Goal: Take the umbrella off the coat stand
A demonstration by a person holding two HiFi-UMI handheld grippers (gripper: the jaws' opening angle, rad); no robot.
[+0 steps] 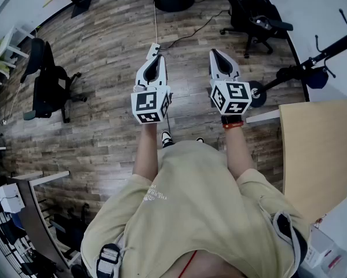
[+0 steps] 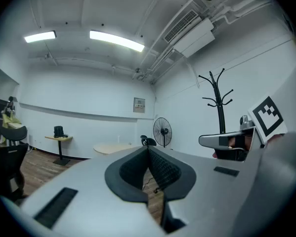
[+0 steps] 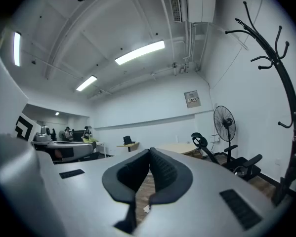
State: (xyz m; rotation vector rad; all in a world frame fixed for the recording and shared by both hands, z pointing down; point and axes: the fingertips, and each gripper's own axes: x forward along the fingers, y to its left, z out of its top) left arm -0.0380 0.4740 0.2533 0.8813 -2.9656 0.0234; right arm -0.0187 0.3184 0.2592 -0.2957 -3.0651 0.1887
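**Umbrella retrieval yet to begin**
Left gripper (image 1: 155,58) and right gripper (image 1: 219,54), both clenched and empty, are held level, well apart from the black metal coat stand (image 1: 329,49) far right. A dark blue bundle (image 1: 317,77) hanging there may be the umbrella.

Upper right, the black metal coat stand (image 1: 335,47) sits above the pale wooden table (image 1: 312,155); a black office chair (image 1: 46,84) stands left.
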